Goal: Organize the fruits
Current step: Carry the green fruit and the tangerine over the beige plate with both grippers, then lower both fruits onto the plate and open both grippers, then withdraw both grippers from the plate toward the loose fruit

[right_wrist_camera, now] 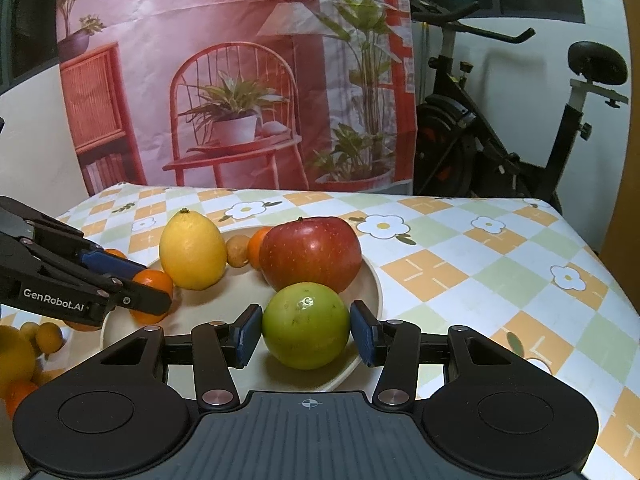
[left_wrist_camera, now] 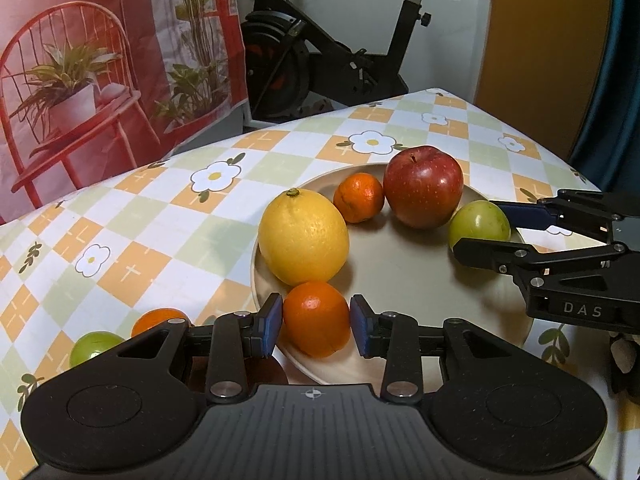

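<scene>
Left wrist view: plate [left_wrist_camera: 400,280] is the landmark, on the checked tablecloth [left_wrist_camera: 180,216]. Apple [left_wrist_camera: 423,186] at its far rim, lemon [left_wrist_camera: 303,237] on its left edge. Green fruit [right_wrist_camera: 306,326] at the right rim, clamped between the right gripper [right_wrist_camera: 306,336] pads. Orange [left_wrist_camera: 316,318] at the near rim sits between the left gripper [left_wrist_camera: 316,326] pads, which look just clear. Likely set-down step: settle each fruit flat before widening, lest it roll off the rim.
</scene>
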Demonstrator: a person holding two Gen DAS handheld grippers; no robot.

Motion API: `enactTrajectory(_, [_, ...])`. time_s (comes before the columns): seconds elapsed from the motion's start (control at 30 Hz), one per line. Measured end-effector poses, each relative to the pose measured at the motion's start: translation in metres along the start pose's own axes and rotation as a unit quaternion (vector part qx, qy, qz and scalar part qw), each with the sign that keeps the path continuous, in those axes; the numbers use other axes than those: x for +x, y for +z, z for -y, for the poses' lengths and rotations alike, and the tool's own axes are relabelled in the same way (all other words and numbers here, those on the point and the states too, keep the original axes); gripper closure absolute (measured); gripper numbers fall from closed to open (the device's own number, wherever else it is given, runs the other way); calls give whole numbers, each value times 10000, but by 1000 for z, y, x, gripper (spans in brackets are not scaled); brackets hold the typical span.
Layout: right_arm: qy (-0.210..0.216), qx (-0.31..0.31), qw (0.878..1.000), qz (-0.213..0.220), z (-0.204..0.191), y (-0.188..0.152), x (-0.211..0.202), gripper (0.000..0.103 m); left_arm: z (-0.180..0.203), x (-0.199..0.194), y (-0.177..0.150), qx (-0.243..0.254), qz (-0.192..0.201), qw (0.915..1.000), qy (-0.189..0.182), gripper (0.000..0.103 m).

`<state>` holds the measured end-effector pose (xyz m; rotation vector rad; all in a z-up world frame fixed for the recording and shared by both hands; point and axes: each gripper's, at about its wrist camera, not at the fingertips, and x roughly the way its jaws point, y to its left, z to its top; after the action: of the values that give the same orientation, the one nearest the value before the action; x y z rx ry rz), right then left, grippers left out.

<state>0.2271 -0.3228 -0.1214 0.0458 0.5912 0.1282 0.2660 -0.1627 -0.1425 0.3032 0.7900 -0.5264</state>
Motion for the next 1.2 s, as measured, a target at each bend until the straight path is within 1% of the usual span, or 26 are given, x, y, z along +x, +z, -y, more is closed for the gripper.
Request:
enactTrajectory(0.07, [19, 6, 10000, 12, 0, 0, -1, 58, 1, 0, 0, 40, -23, 10000, -16, 63])
enactTrajectory(0.17, [10, 42, 10000, 87, 0, -2, -4, 57, 2, -1, 0, 72, -37, 10000, -29, 60])
enactTrajectory(0.33, [28, -3, 9999, 121, -2, -3, -6, 53, 4, -4, -2, 84, -11, 9999, -58, 52])
enactTrajectory(0.47, [58, 38, 9998, 178, 0, -4, -8, 52, 6, -9, -2, 63, 32, 10000, -6, 48])
enactTrajectory(0.53, [62, 79, 9997, 230, 1, -5, -10, 51, 4, -13, -2, 6, 72, 10000, -4, 47])
enactTrajectory(0.63, [77, 152, 9992, 351, 3, -6, -15, 46, 3, -19, -2, -85, 155, 9998, -23, 47])
enactTrajectory(0.8, [115, 307, 9981, 514, 7, -8, -22, 46, 0, -37, -3, -234, 384, 9990, -18, 47])
enactTrajectory(0.87, [122, 347, 9978, 556, 8, -9, -24, 46, -4, -47, -5, -347, 469, 9983, -3, 47])
enactTrajectory(0.93, [116, 399, 9972, 617, 9, -9, -26, 46, -14, -62, -11, -646, 602, 9961, 14, 47])
enactTrajectory(0.97, [116, 424, 9969, 652, 10, -10, -27, 46, -21, -70, -15, -823, 658, 9944, 49, 47])
enactTrajectory(1.03, [116, 471, 9962, 724, 10, -10, -29, 45, -32, -83, -24, -1011, 755, 9918, 192, 47])
enactTrajectory(1.2, [42, 452, 9958, 790, 10, -10, -31, 45, -59, -111, -36, -1129, 935, 9865, 731, 47])
